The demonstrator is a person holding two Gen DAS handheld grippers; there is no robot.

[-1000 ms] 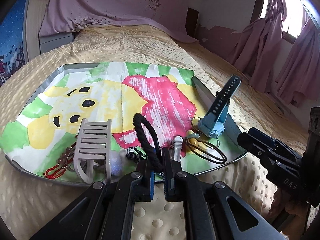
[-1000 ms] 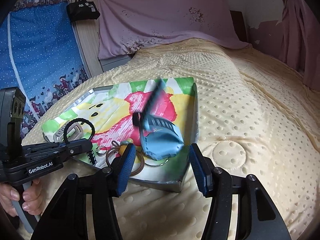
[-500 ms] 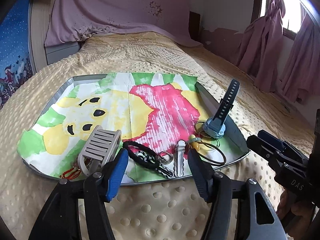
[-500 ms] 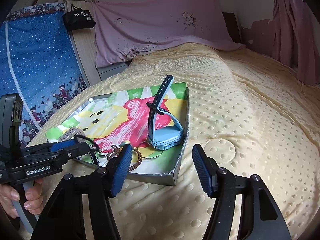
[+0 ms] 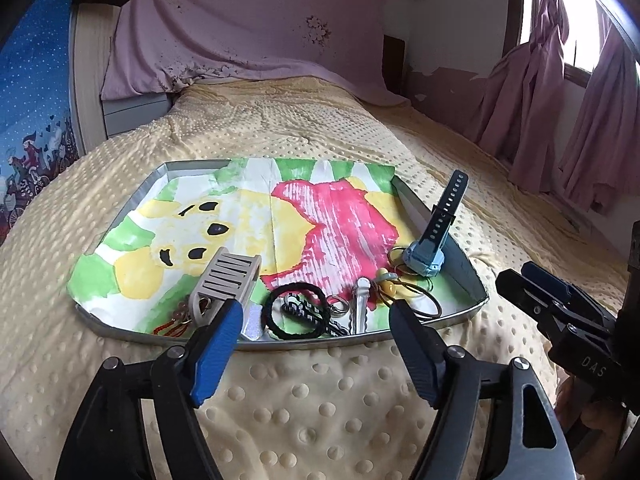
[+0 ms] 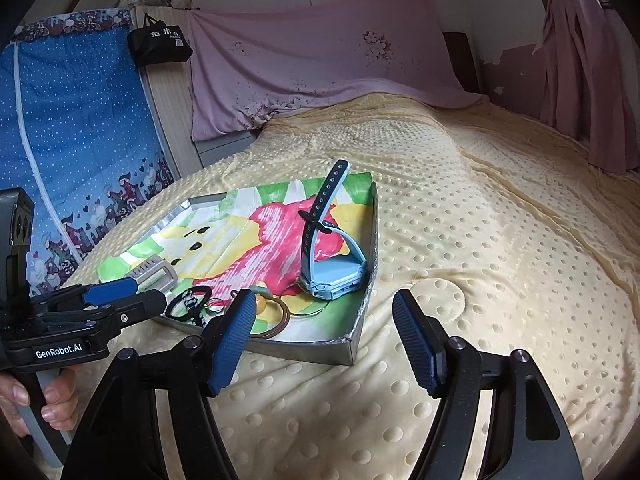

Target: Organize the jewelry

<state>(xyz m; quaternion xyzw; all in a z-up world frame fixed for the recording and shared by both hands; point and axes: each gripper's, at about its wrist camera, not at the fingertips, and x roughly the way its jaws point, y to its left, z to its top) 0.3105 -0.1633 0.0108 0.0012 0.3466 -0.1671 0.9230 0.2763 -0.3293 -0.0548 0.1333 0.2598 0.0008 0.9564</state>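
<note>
A metal tray point(image 5: 472, 276) lined with a painted paper lies on the bed. Along its near edge lie a grey hair claw point(image 5: 228, 276), a black hair tie point(image 5: 294, 310), a white clip point(image 5: 360, 304), brown rings point(image 5: 416, 300) and a blue watch point(image 5: 426, 258) with its strap standing up. My left gripper point(image 5: 316, 320) is open and empty just in front of the tray. My right gripper point(image 6: 324, 316) is open and empty near the tray's right corner point(image 6: 352, 340), with the watch point(image 6: 336, 272) ahead of it.
The tray sits on a bumpy cream blanket point(image 5: 320, 392). A purple sheet point(image 5: 248, 28) hangs at the bed's head. A blue patterned panel point(image 6: 60, 140) stands at the left, curtains point(image 5: 560, 120) at the right. My right gripper shows in the left wrist view point(image 5: 560, 312).
My left gripper opened and let the black hair tie down into the tray, then drew back. My right gripper let go of the blue watch and also drew back.
</note>
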